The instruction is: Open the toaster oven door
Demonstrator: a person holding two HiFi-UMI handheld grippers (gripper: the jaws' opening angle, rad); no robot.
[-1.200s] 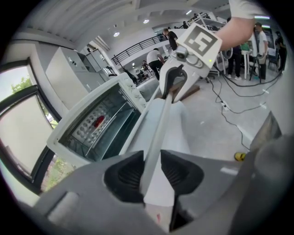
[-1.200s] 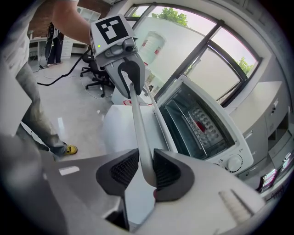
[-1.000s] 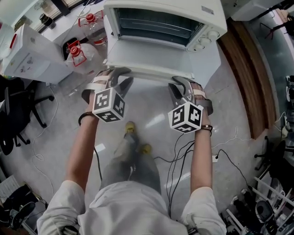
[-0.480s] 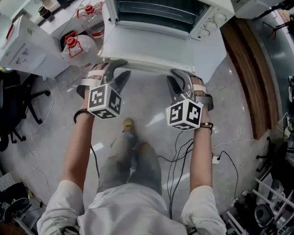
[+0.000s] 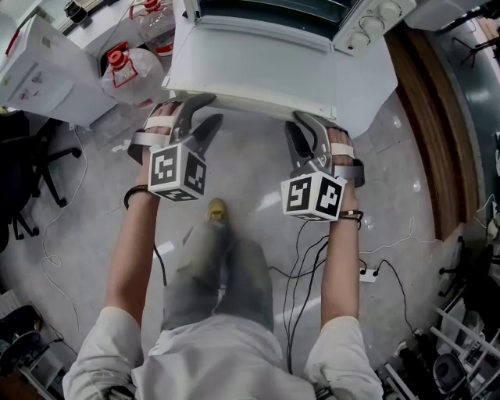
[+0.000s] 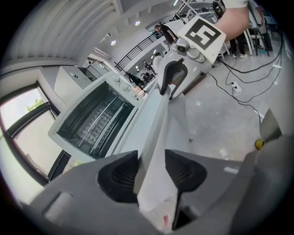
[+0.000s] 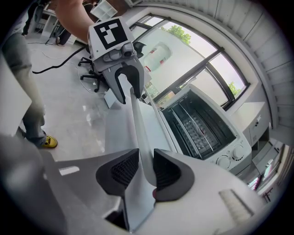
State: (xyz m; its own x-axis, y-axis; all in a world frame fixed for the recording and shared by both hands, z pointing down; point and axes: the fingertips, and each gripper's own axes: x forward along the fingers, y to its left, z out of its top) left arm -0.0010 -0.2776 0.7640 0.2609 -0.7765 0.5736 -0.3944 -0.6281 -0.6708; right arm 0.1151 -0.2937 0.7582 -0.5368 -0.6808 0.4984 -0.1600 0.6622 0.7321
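Note:
The white toaster oven [image 5: 367,23] stands at the top of the head view with its door [image 5: 258,66] swung down flat, and its dark rack cavity [image 6: 92,119] shows. My left gripper [image 5: 195,111] is at the door's front edge, on its left part. Its jaws have just been opening, and the door edge [image 6: 158,119] lies between the pads with a gap at one pad [image 6: 183,170]. My right gripper [image 5: 306,125] is shut on the same edge further right, both pads against it [image 7: 138,124].
Water jugs with red caps [image 5: 129,66] and a white box [image 5: 43,66] sit left of the oven. An office chair [image 5: 31,180] is further left. Cables [image 5: 305,258] and a power strip [image 5: 367,273] lie on the floor. My yellow shoe [image 5: 217,209] is below the door.
The door has swung further down and both grippers have sunk with its front edge. The oven has slid up towards the top of the head view.

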